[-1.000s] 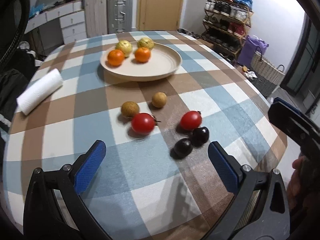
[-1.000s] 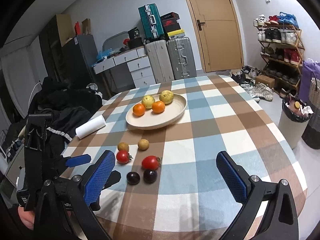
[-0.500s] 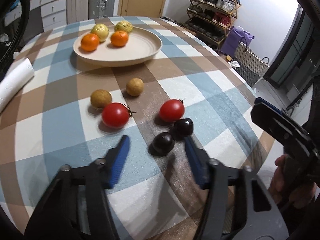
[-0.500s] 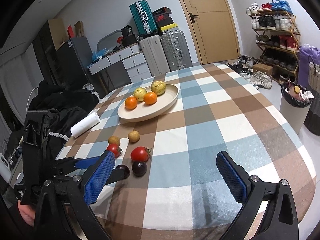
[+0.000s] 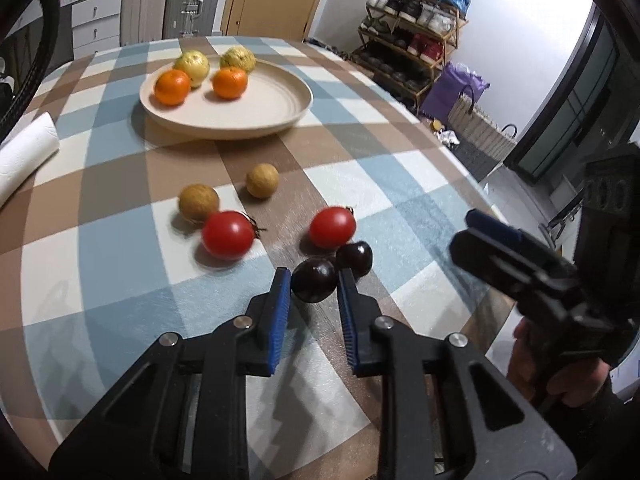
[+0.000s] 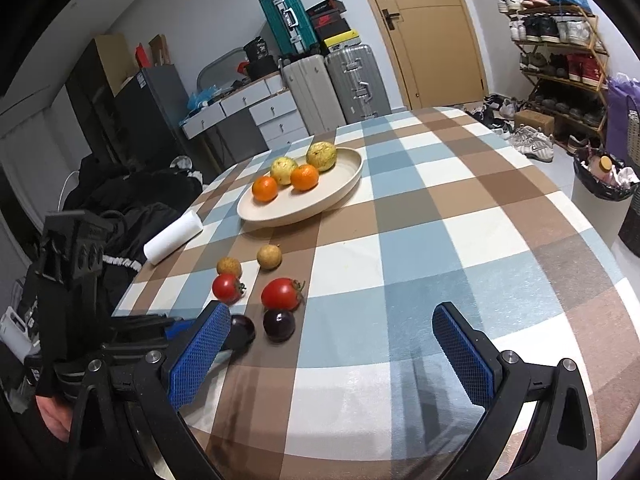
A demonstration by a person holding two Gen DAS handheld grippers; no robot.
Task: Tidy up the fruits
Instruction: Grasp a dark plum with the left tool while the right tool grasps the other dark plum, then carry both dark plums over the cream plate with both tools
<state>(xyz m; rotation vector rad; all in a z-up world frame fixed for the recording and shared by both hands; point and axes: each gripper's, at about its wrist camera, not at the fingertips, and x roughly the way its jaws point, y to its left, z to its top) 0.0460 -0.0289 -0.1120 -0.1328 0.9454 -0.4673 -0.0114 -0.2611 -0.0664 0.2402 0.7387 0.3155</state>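
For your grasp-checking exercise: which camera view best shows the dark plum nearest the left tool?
The left wrist view: the dark plum sits large between the left tool fingers, which flank it without clearly touching. In the right wrist view that plum is small and partly hidden behind the right tool, whose fingers stand wide apart.

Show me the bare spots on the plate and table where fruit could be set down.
The plate is bare across its near and right side; oranges and yellow fruits crowd its far left. The table is open right of the plate. Crowded: the cluster of tomatoes, brown fruits and dark plums at the left gripper.
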